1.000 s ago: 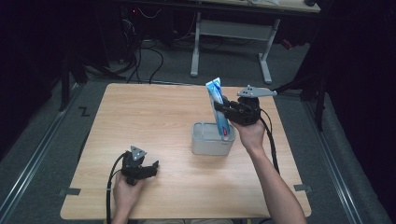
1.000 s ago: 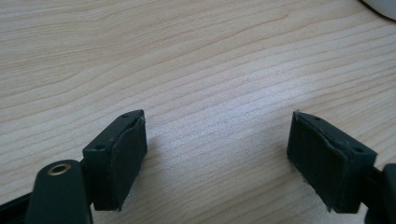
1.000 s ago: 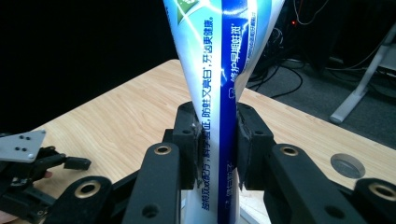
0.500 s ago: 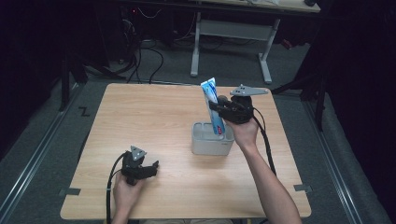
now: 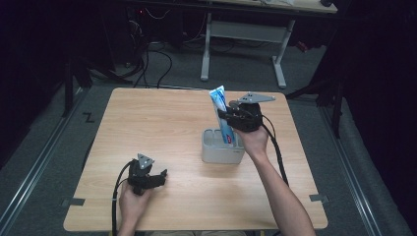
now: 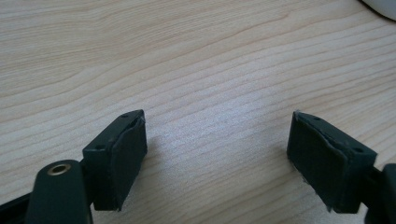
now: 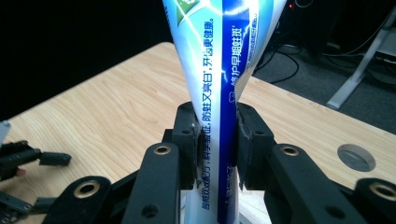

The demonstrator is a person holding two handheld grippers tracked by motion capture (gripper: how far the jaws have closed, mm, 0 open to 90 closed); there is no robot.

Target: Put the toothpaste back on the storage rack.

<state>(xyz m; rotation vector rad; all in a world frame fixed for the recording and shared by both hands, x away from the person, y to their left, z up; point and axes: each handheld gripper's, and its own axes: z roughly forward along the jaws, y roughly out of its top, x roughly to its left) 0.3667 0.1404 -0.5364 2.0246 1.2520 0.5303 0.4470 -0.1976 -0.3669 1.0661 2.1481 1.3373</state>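
Note:
A blue and white toothpaste tube [image 5: 222,114] stands upright, its lower end inside a grey holder [image 5: 222,146] near the table's middle right. My right gripper [image 5: 227,118] is shut on the tube [image 7: 219,93] partway up, just above the holder's rim; both pads press its sides. My left gripper [image 5: 156,178] rests low over the wood near the front left, open, with nothing between its fingers [image 6: 116,154].
The wooden table [image 5: 147,128] has bare wood on its left and far parts. A round metal grommet [image 7: 356,157] is set in the tabletop. A white edge [image 6: 380,7] of the holder shows at the far right. Desk legs and cables stand on the floor beyond.
My right gripper has carried the tube slightly left and lower, so its bottom end now sits inside the holder. The left gripper has stayed put.

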